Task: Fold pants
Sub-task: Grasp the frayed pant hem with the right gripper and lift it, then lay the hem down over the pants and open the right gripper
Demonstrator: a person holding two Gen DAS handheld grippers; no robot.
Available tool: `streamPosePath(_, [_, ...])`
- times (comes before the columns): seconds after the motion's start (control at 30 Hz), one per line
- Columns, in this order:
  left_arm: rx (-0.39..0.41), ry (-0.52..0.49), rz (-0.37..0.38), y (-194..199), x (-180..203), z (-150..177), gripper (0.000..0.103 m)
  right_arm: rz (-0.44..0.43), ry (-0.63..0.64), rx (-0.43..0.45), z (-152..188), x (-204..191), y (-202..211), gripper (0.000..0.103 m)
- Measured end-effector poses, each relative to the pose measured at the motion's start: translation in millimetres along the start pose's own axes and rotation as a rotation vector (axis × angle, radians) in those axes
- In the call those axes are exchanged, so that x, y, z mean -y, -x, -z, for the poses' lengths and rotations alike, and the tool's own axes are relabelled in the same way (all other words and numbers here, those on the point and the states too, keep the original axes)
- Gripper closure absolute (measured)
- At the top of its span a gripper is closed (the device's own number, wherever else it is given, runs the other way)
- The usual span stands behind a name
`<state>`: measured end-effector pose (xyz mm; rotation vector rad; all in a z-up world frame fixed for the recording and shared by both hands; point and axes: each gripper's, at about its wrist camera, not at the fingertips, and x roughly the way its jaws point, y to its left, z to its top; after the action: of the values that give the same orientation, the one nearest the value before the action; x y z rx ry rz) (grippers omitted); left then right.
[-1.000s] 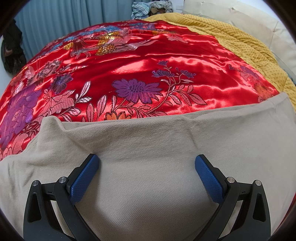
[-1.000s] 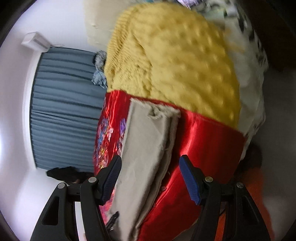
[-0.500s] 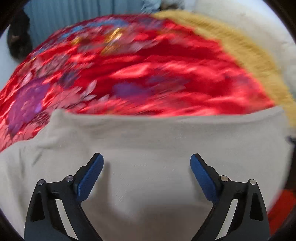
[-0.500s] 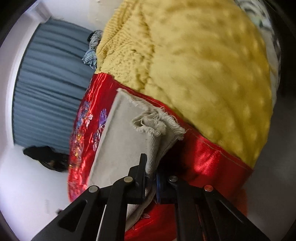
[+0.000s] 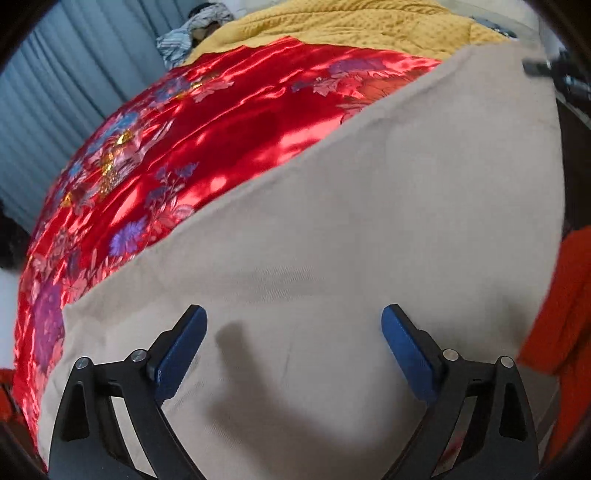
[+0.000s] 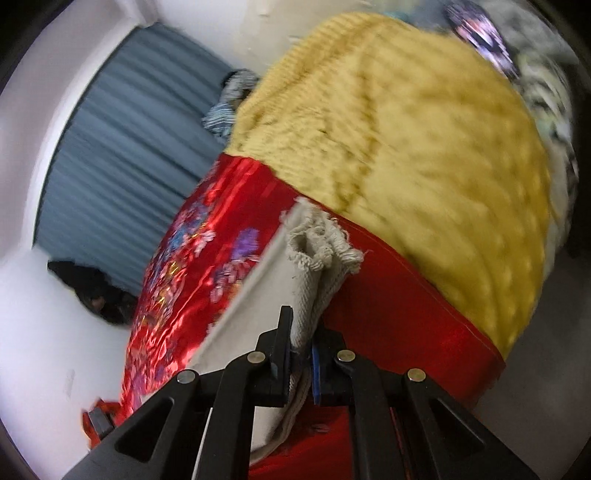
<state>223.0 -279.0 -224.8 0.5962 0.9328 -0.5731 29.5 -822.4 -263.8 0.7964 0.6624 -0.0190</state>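
Beige pants (image 5: 369, 221) lie stretched across a shiny red flowered bedspread (image 5: 207, 122). In the left wrist view my left gripper (image 5: 293, 332) hovers over the cloth with its blue pads wide apart and nothing between them. The right wrist view shows my right gripper (image 6: 301, 343) shut on the frayed leg ends of the pants (image 6: 317, 251), which bunch up above the pinched fingers and are lifted off the bedspread (image 6: 207, 258). At the far right top of the left wrist view a blurred dark piece, possibly the other gripper, shows at the pants' far end.
A mustard-yellow knobbly blanket (image 6: 406, 140) covers the bed beyond the red spread. Grey-blue curtains (image 6: 122, 147) hang behind. A striped garment (image 5: 192, 33) lies by the curtains, a dark heap (image 6: 92, 291) on the floor, and something orange (image 5: 561, 302) at the bed's near edge.
My right gripper went from open around the pants' leg ends to shut on them, then lifted and rolled. My left gripper, still open, slid along the pants and rolled.
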Motion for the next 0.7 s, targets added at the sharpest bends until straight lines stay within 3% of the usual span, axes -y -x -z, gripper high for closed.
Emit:
streamPosePath(0.07, [0.002,0.054,0.024,13.7,-11.7,3.8,0.007,-0.015,0.069,0.006,-3.1,-23.2,8.1,0.095])
streamPosePath(0.2, [0.095,0.286,0.097,76.0,-72.2,36.9,0.007,-0.115,0.196,0.034,-9.7,-90.6,36.1,0.095])
streamPosePath(0.37, [0.169,0.524,0.068,136.0,-149.1,95.9,0.007,-0.295,0.328,0.026,-4.0,-190.9,61.1,0.095])
streamPosePath(0.53, [0.250,0.779,0.001,181.5,-213.7,174.2,0.007,-0.472,0.471,-0.069,44.8,-301.0,58.0,0.095])
streamPosePath(0.7, [0.266,0.945,-0.026,183.9,-242.2,234.4,0.007,-0.558,0.619,-0.224,137.1,-390.8,19.5,0.095])
